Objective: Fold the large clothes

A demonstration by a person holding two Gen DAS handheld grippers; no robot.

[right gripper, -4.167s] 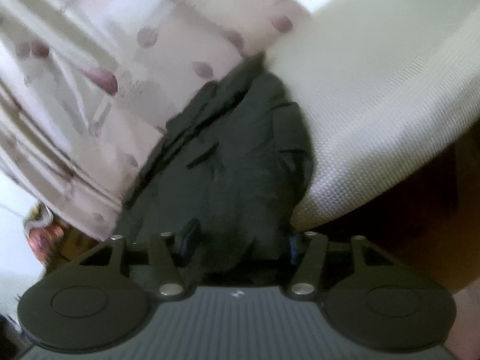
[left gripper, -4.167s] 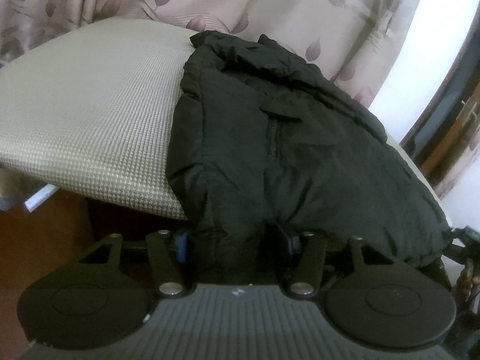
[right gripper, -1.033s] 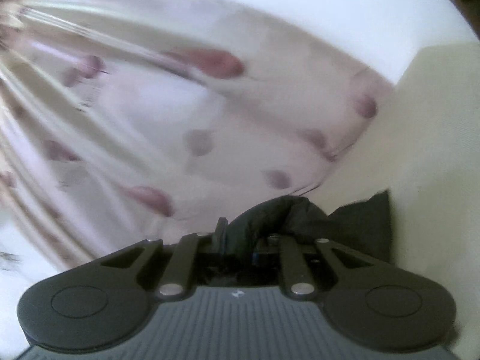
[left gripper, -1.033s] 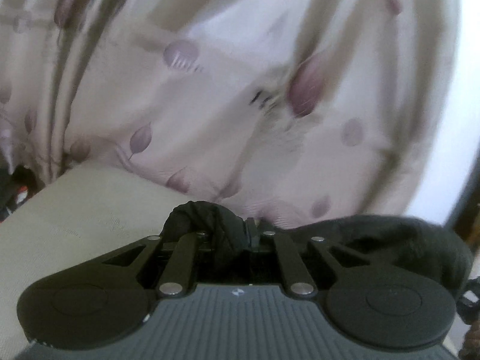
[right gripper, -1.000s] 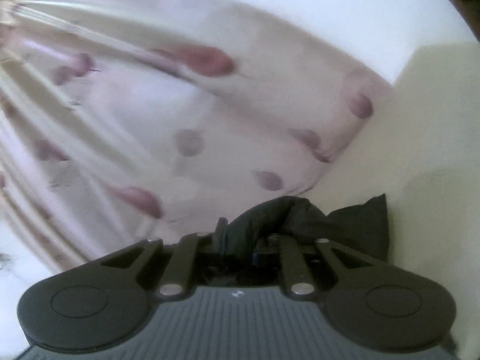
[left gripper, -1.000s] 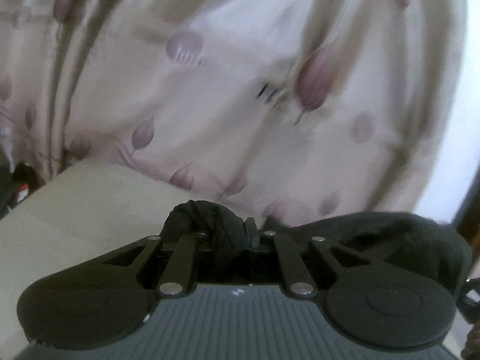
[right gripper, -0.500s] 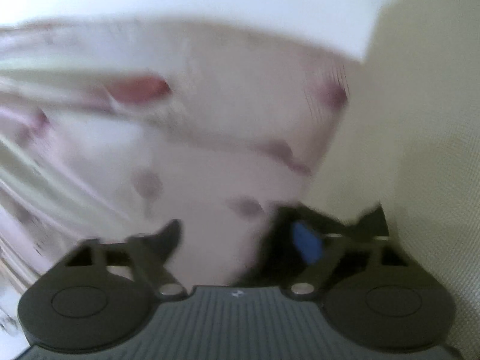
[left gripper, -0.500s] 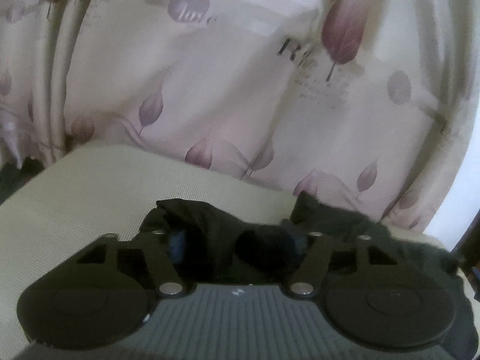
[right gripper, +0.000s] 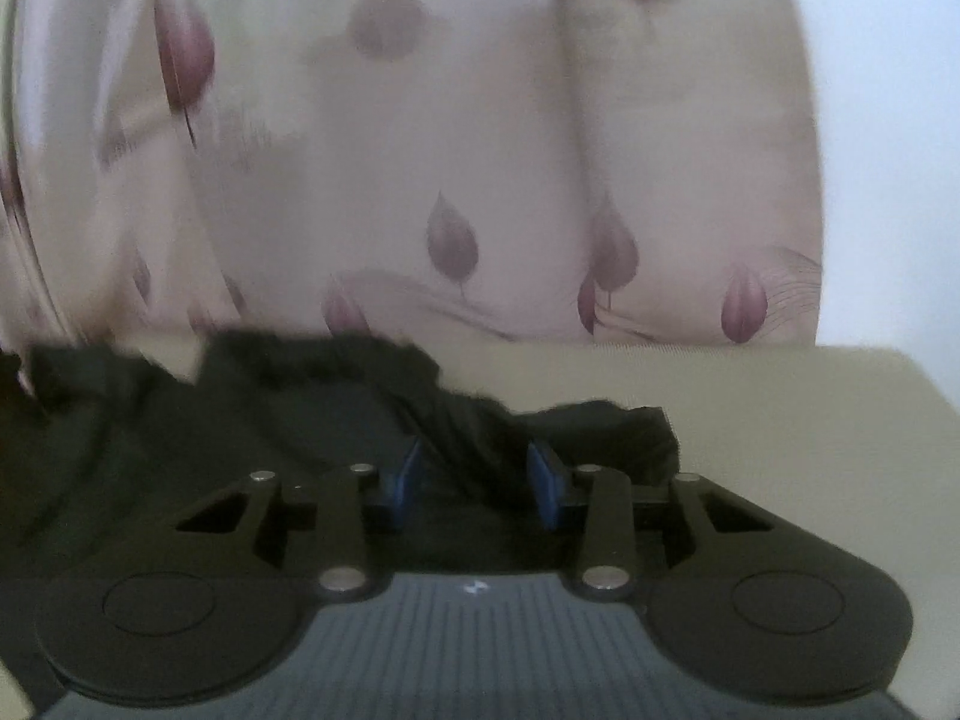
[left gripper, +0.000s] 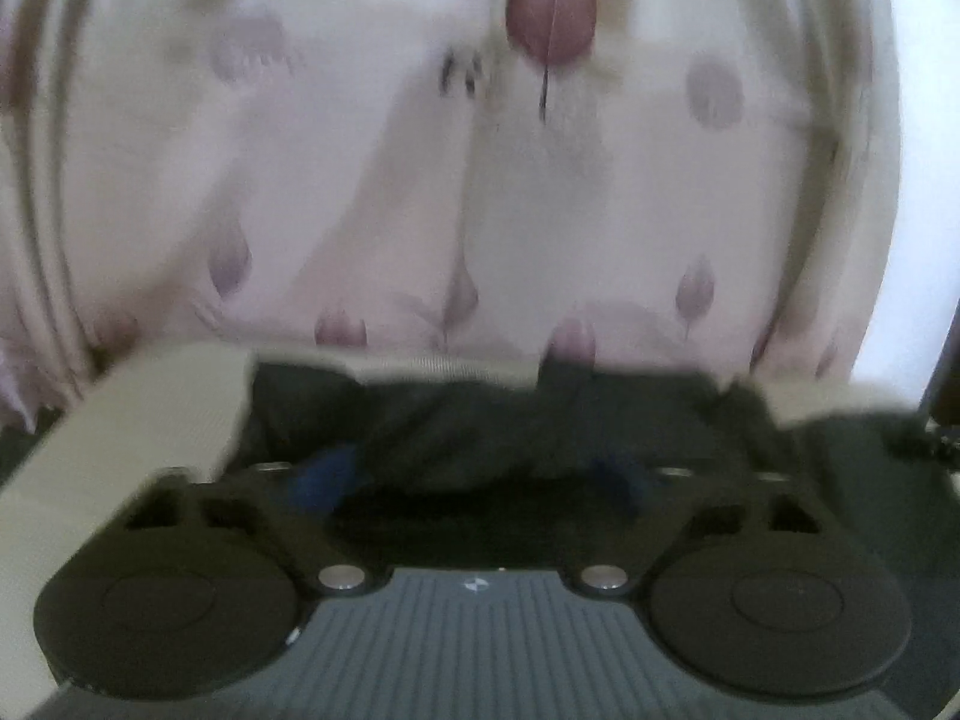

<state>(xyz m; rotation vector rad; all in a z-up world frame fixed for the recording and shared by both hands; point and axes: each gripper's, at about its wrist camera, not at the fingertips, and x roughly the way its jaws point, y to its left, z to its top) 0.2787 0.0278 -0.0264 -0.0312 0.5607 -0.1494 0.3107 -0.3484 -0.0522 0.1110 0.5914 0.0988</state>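
Observation:
A black padded jacket [left gripper: 540, 414] lies folded on a beige cushioned surface [left gripper: 150, 414], its edge near the curtain. My left gripper [left gripper: 480, 474] is open just above the jacket, its blue pads [left gripper: 327, 471] spread wide with dark fabric below them. In the right wrist view the jacket [right gripper: 270, 414] fills the lower left. My right gripper [right gripper: 477, 471] is open, its blue pads [right gripper: 408, 474] apart, with a ridge of jacket fabric lying between them, not pinched.
A pale pink curtain [left gripper: 480, 180] with purple leaf prints hangs right behind the cushion; it also shows in the right wrist view [right gripper: 480, 150]. Beige cushion [right gripper: 750, 432] extends to the right of the jacket. A dark wooden frame [left gripper: 942, 372] stands at the far right.
Both grippers carried the jacket's near edge over toward the curtain, then opened and let it go. The jacket now lies doubled over on the cushion.

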